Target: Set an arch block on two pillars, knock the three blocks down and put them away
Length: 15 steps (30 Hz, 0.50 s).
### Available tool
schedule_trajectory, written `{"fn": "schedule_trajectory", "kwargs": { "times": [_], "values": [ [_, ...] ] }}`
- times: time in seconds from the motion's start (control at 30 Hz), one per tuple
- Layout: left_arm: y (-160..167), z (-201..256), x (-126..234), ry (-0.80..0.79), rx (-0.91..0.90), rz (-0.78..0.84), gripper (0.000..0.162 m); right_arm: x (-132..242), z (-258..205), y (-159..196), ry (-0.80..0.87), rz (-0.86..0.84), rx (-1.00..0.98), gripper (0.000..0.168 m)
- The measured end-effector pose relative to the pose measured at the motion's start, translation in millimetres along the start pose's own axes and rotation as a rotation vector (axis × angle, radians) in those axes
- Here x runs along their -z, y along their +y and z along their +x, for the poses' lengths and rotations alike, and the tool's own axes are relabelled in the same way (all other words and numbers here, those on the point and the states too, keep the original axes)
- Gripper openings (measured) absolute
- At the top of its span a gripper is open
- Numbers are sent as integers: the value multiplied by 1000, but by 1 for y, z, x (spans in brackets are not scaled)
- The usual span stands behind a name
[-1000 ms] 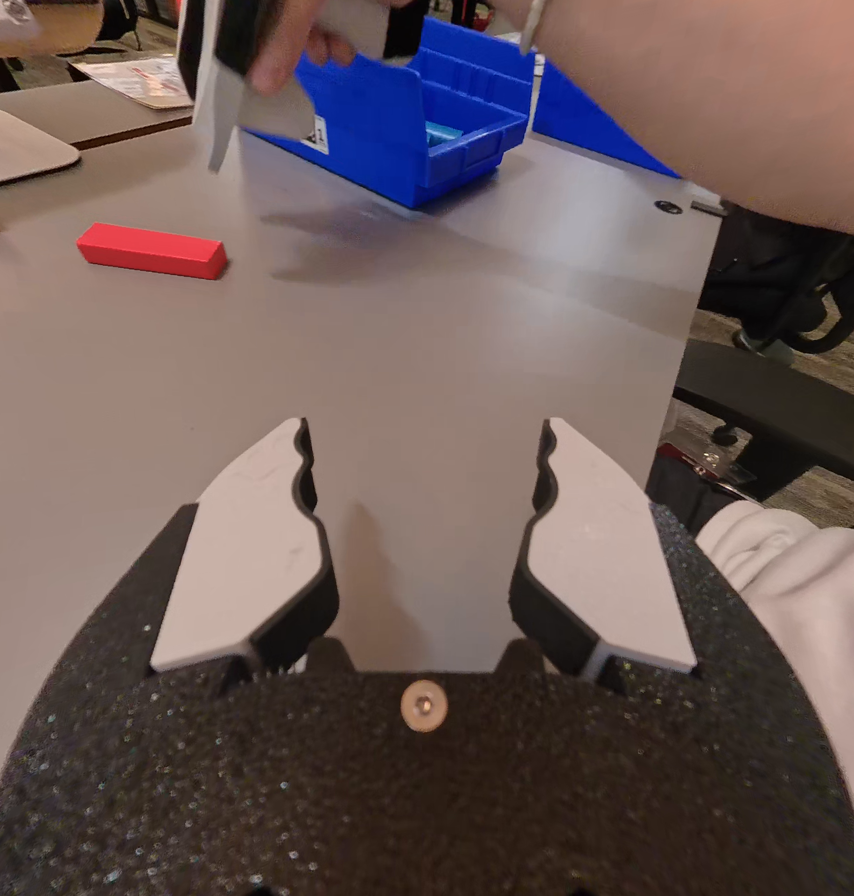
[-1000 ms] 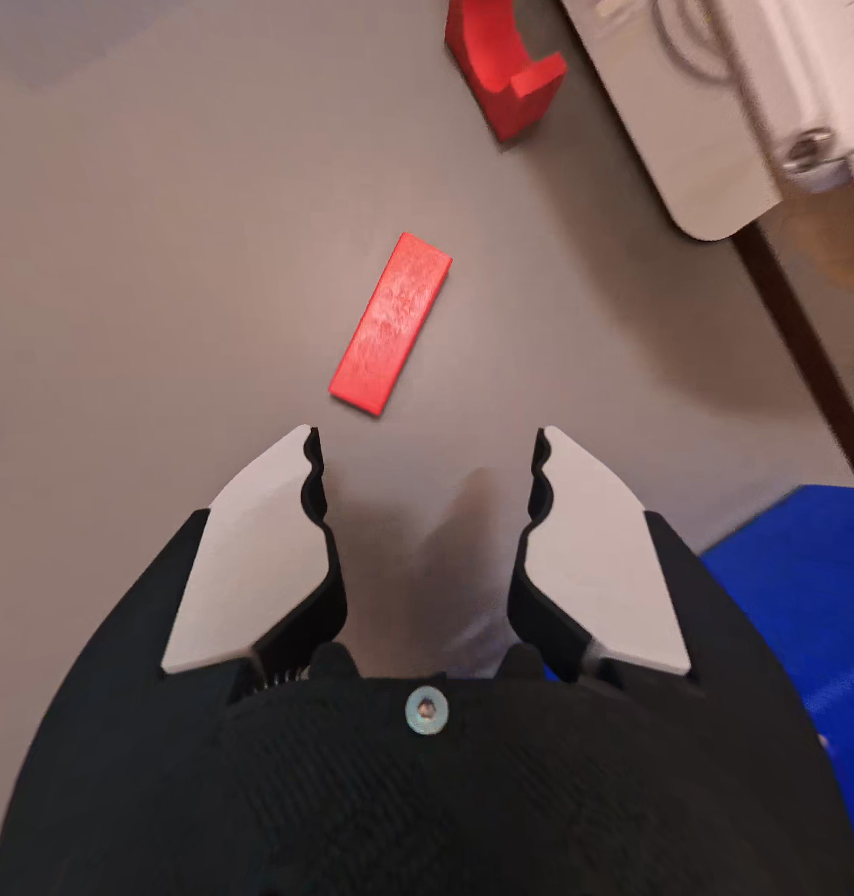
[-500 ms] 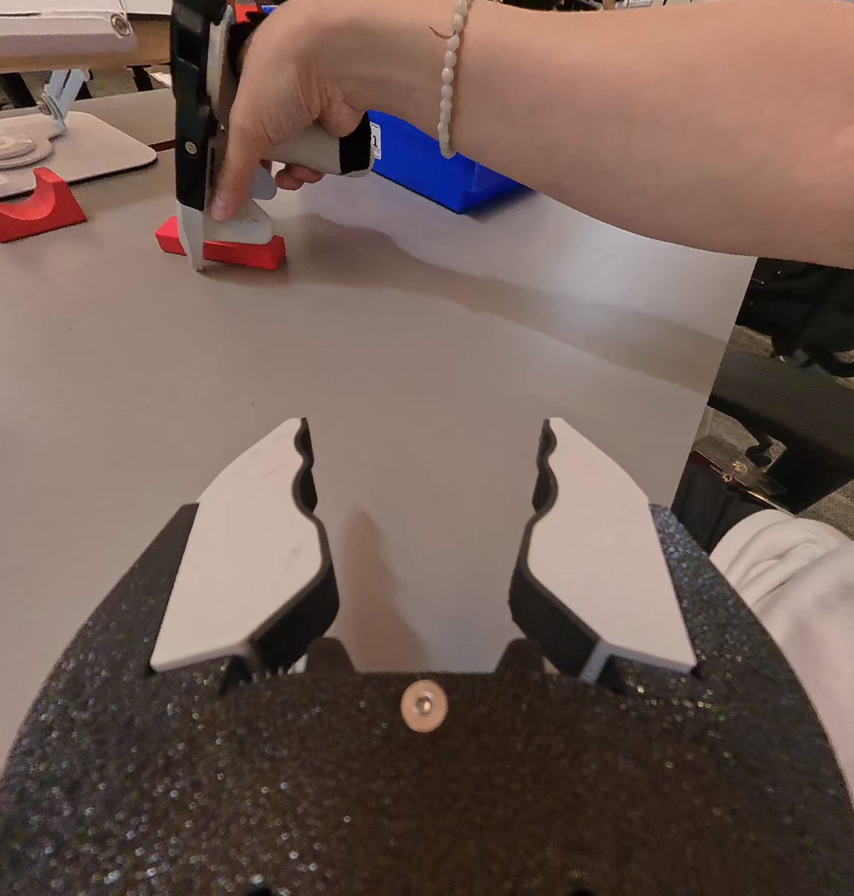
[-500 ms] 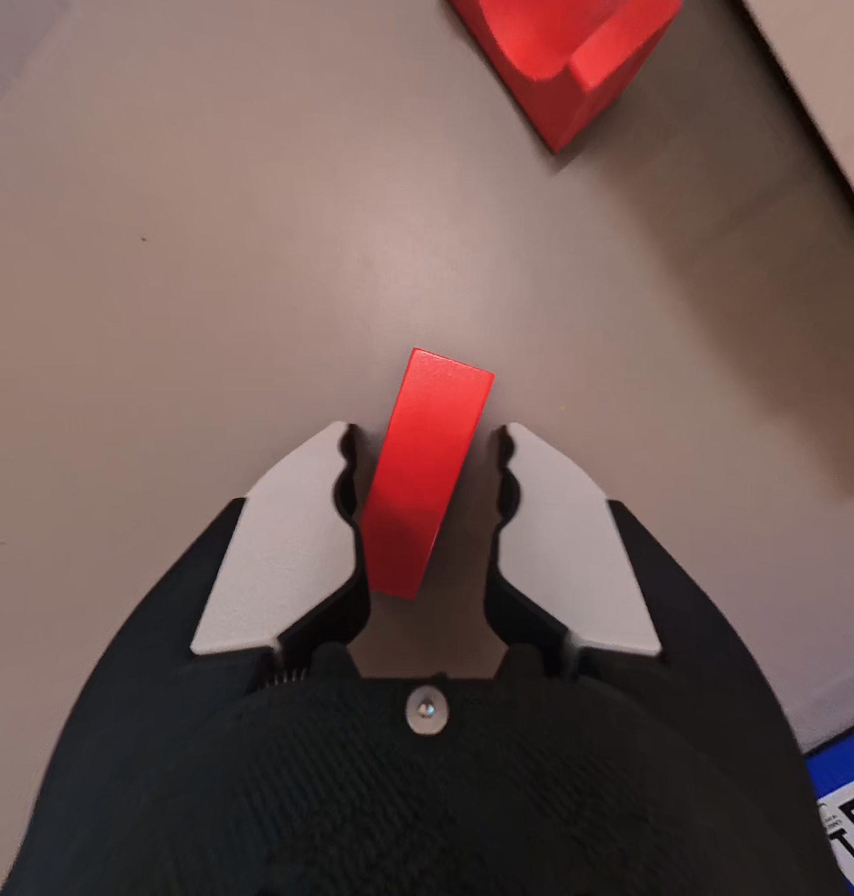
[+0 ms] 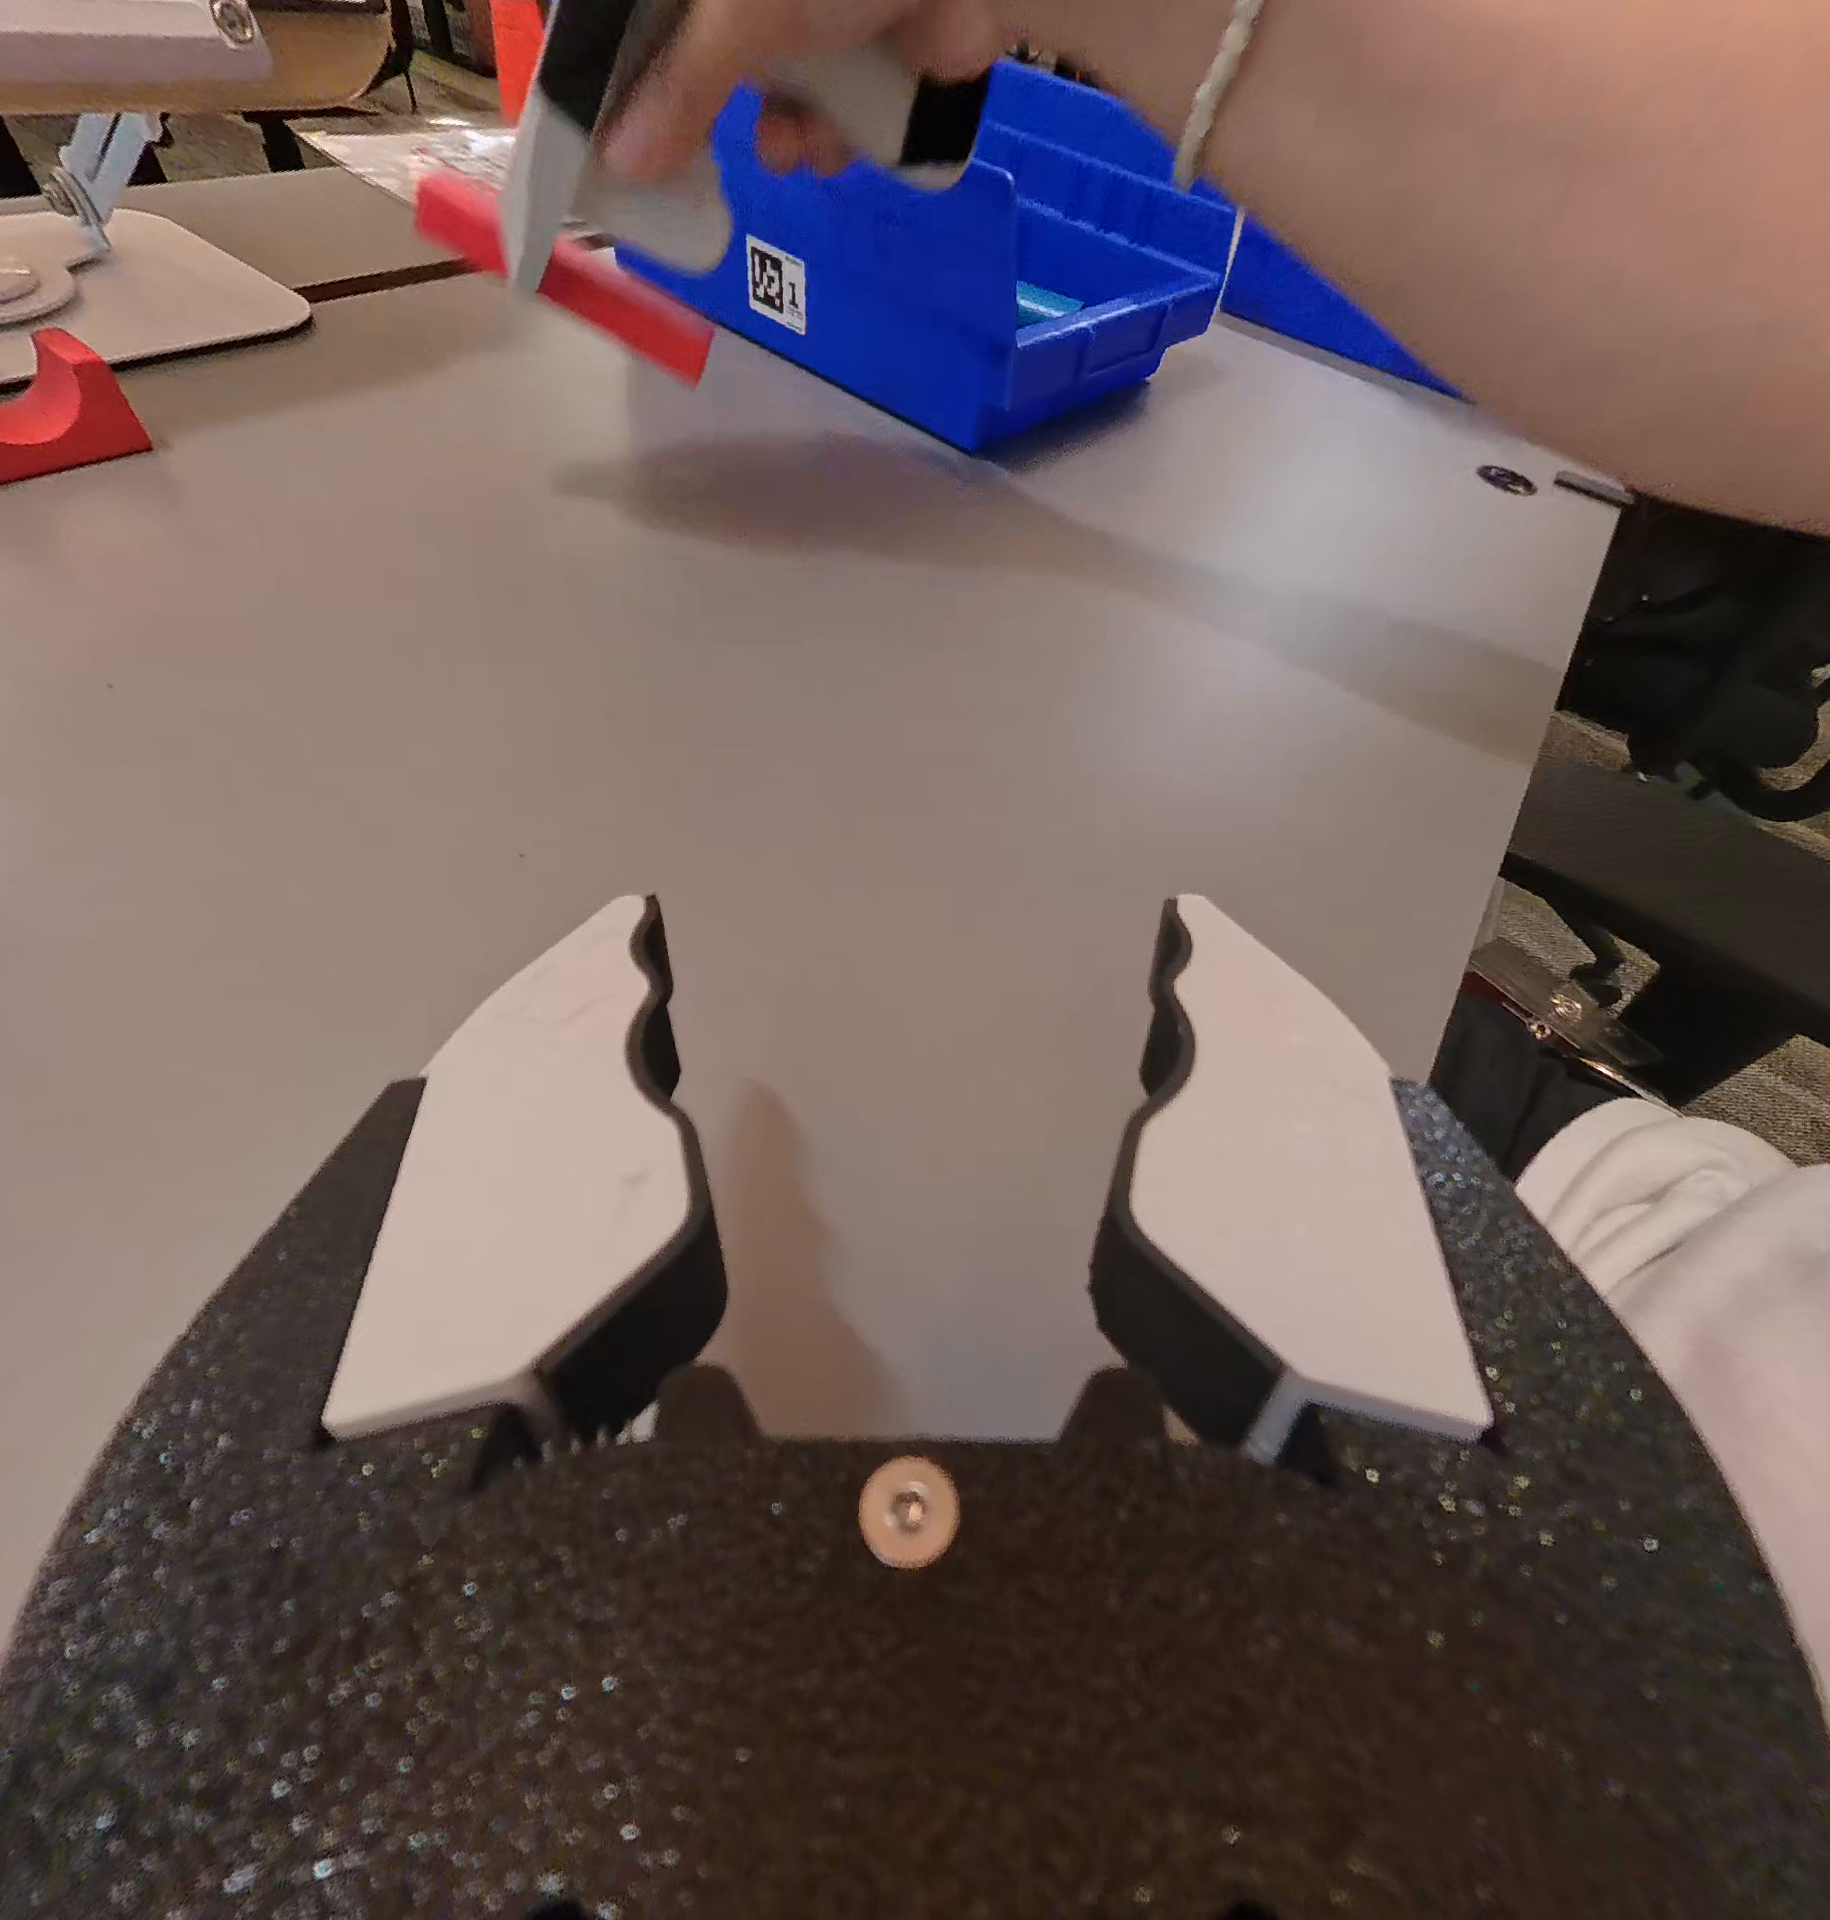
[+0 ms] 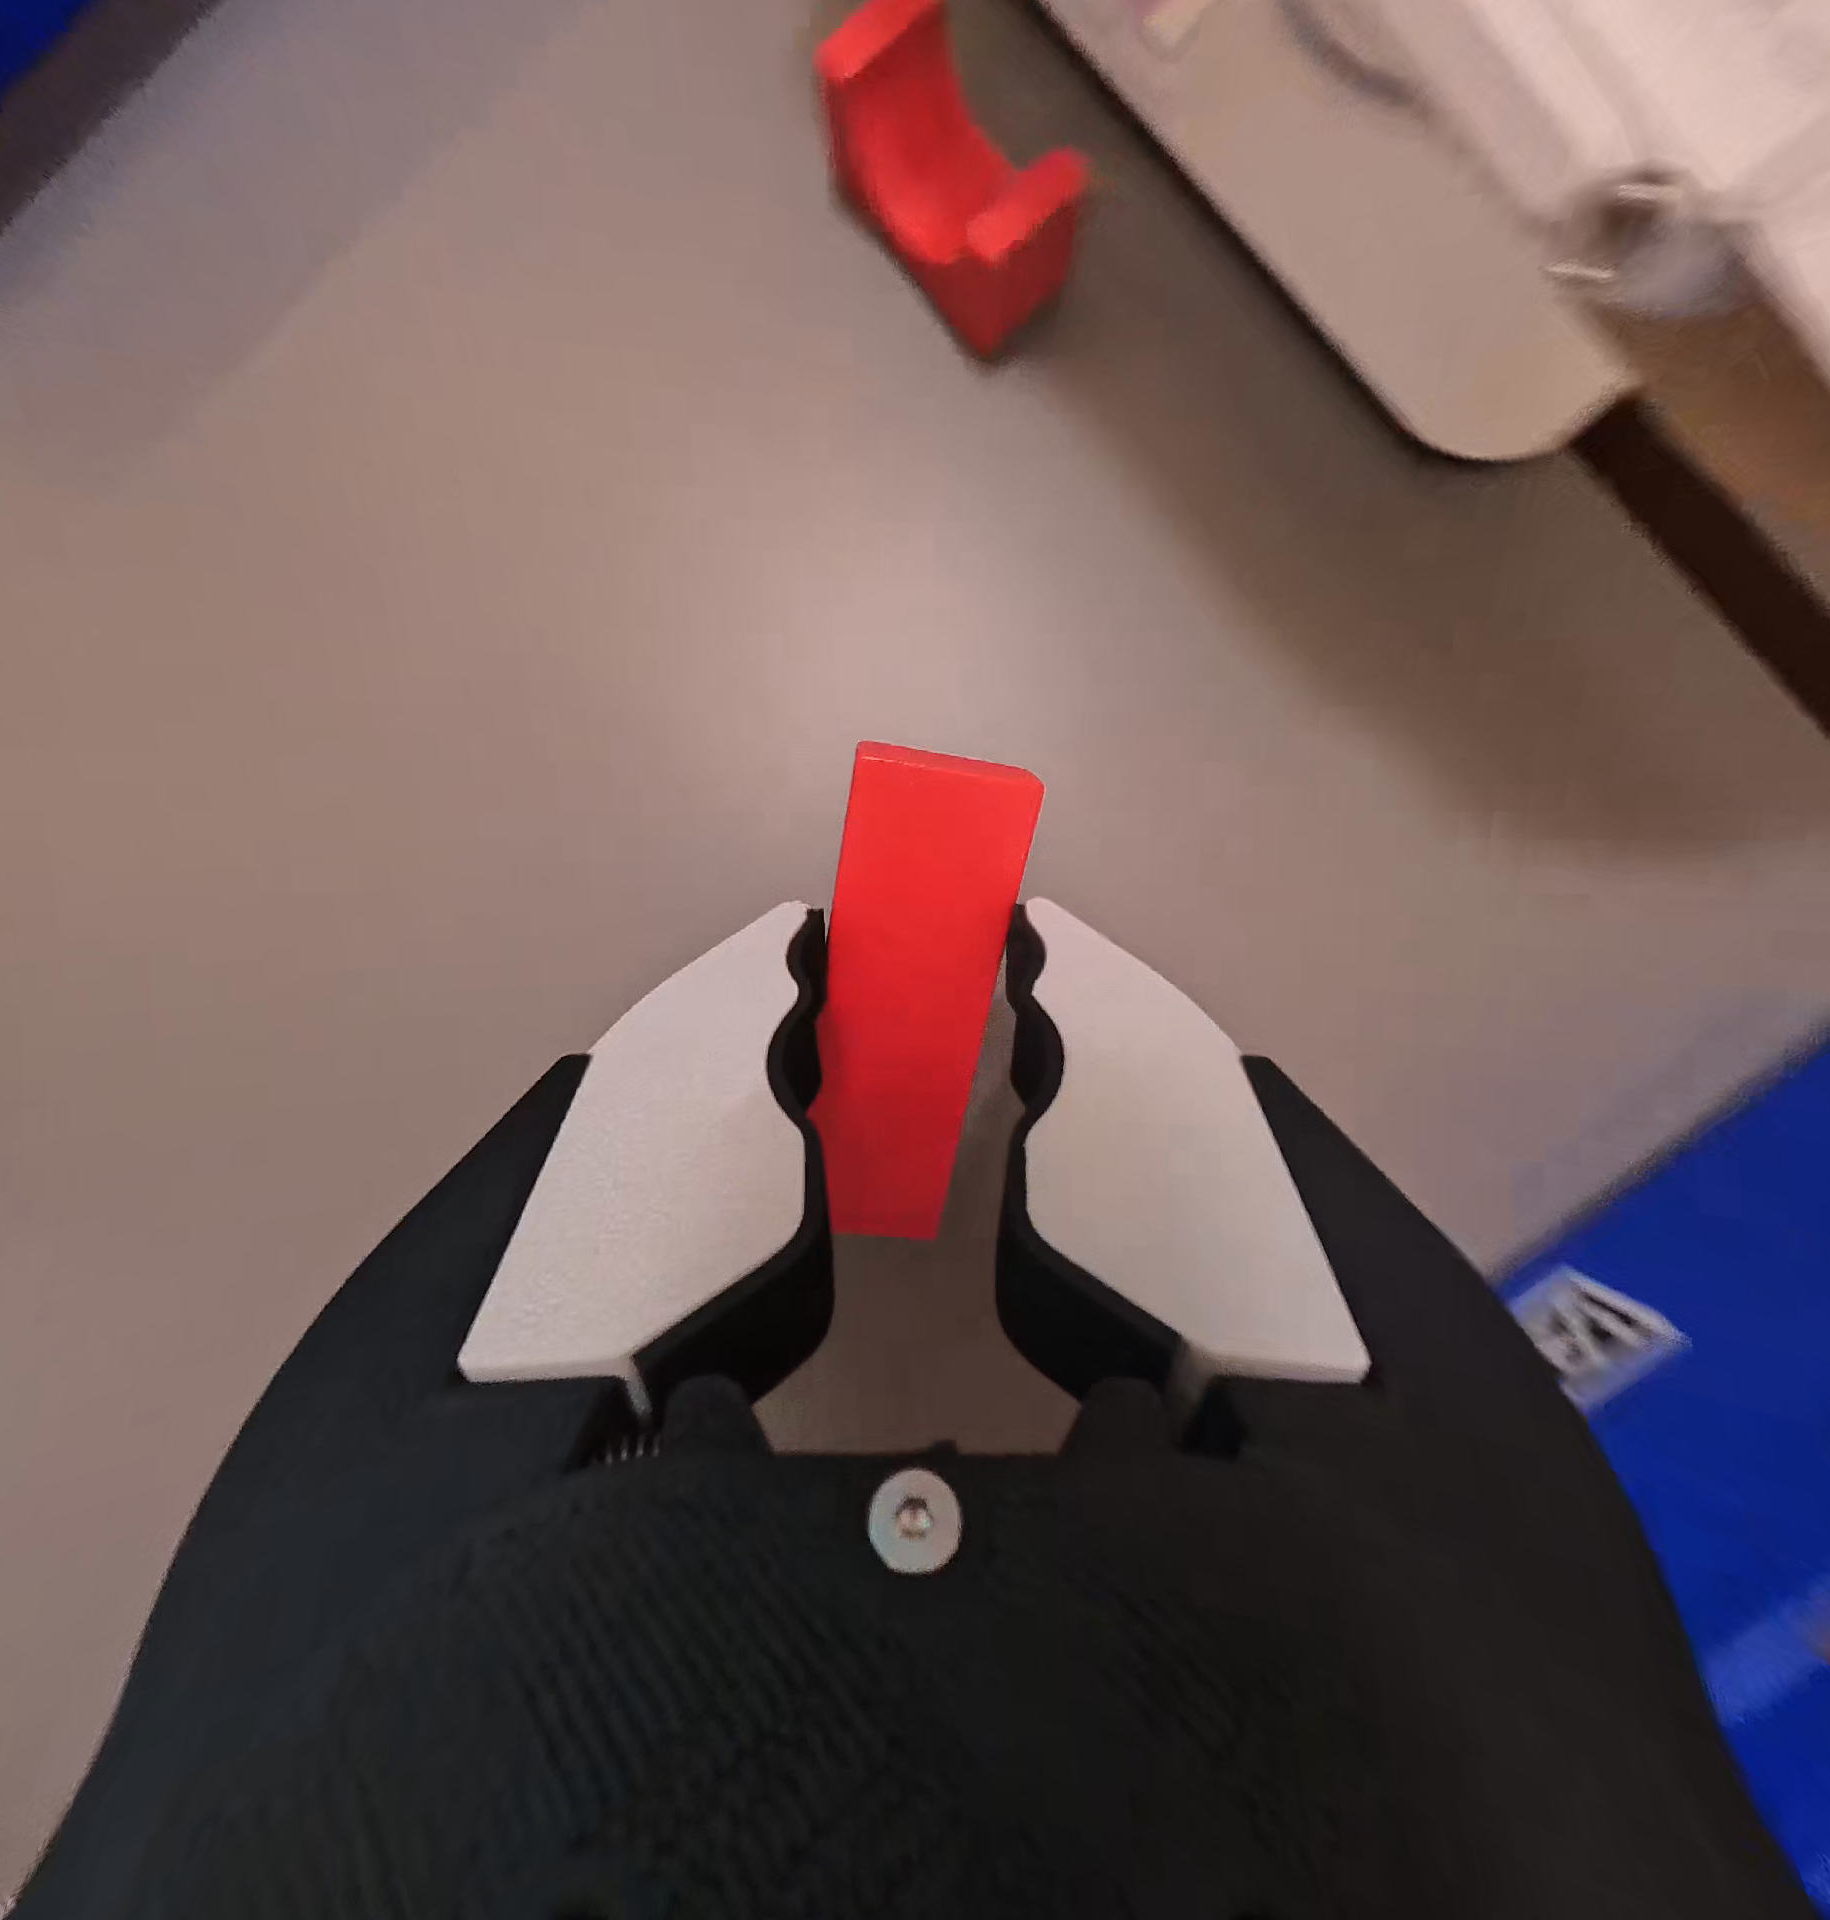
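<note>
While right tool [image 6: 916, 914] clamps smooth red rectangular block [image 6: 916, 997], left tool [image 5: 911, 914] gapes wide over matte grey tabletop [image 5: 890, 675]

Right gripper [image 6: 913, 914] jaws clamp red block [image 6: 916, 997].

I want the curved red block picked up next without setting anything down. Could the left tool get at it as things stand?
Probably yes. The left tool is open and empty, and bare table lies between it and the curved red block off to its left, which stands alone.
</note>
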State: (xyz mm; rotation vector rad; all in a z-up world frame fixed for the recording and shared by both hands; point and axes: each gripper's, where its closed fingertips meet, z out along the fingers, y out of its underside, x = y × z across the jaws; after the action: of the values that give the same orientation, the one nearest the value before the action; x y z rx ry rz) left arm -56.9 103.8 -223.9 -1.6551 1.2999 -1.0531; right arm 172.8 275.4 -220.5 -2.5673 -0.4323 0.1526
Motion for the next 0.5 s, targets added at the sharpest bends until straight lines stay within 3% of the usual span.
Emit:
{"fn": "schedule_trajectory", "kwargs": {
  "times": [0.2,0.23,0.33,0.43,0.5],
  "values": [
    [1,1,-3,-2,-10,-13,88,102,98,39,210,95,-171,36],
    [1,1,-3,-4,-12,-14,88,113,101,40,146,158,-256,34],
    [1,2,-5,-1,-15,-19,88,139,138,74,294,93,-261,34],
    [3,3,-7,2,-14,-24,88,152,142,74,254,177,-297,34],
    [4,3,-8,3,-16,-33,88,150,153,86,283,130,-315,34]
  ]
}}
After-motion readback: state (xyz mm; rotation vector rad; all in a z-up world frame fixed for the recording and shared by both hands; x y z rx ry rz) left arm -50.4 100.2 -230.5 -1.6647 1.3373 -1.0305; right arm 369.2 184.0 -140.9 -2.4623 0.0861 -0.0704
